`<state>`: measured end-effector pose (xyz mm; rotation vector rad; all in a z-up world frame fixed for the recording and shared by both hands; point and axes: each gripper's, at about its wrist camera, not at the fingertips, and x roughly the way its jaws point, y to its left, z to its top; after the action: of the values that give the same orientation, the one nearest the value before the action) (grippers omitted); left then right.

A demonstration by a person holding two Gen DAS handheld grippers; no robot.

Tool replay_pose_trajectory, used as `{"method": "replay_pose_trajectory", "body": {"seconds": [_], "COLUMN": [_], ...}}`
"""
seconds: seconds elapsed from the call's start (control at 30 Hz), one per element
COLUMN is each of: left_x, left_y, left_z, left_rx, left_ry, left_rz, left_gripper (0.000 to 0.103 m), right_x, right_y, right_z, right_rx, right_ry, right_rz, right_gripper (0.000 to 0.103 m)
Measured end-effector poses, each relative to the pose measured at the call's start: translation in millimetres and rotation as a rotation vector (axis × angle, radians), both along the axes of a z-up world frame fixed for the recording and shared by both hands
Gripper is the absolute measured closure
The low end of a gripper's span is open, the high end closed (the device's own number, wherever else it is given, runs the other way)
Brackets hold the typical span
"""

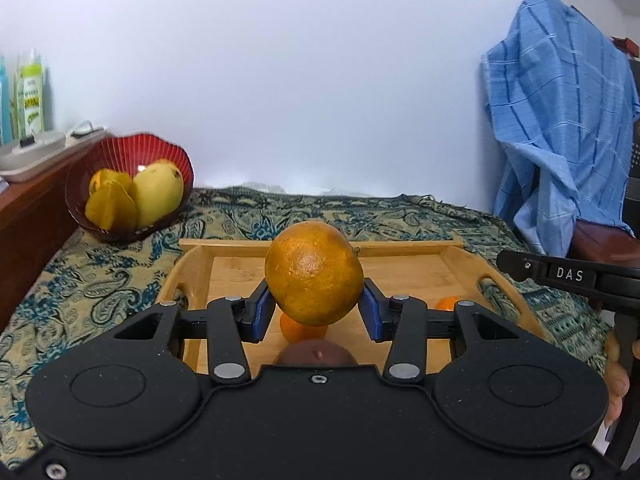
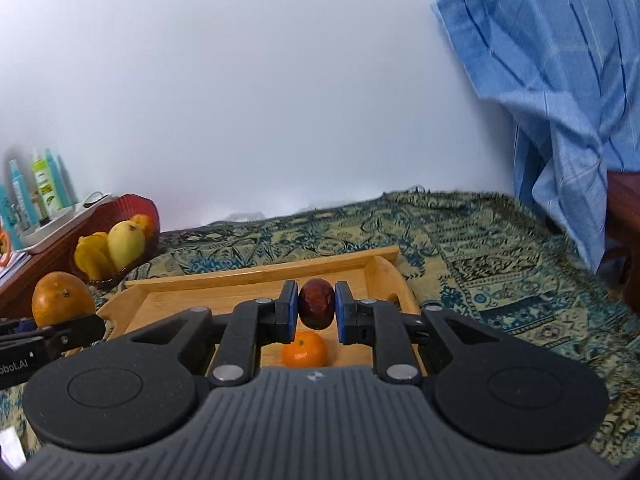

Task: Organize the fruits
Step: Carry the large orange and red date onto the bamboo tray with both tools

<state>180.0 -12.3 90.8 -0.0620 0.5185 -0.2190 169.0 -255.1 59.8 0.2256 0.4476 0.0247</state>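
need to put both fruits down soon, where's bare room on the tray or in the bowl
The far half of the wooden tray is bare board up to its back rim. Its near part holds small orange tangerines. The red ribbed bowl is crowded with yellow mangoes. The patterned cloth right of the tray is bare.

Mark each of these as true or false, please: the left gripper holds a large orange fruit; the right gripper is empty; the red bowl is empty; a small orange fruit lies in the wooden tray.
1. The left gripper holds a large orange fruit. True.
2. The right gripper is empty. False: it is shut on a dark red fruit.
3. The red bowl is empty. False: yellow fruits lie in it.
4. A small orange fruit lies in the wooden tray. True.
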Motion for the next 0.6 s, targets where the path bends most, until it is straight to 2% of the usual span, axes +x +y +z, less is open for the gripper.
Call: {"method": "replay_pose_trajectory", "body": {"seconds": [0.17, 0.6], "left_x": [34, 94], "left_y": [-1, -5], "left_z": [-10, -34], "left_rx": [-0.025, -0.077], "left_ry": [0.062, 0.210], "left_rz": [0.025, 0.072], "left_gripper": [0.060, 0.060], "right_x": [28, 85], "right_y": [-11, -7], "right_z": [-8, -29], "right_rx": [0.108, 0.148], "right_ry": [0.056, 0.190], "right_rz": [0.017, 0.060], "right_gripper": [0.080, 0.080]}}
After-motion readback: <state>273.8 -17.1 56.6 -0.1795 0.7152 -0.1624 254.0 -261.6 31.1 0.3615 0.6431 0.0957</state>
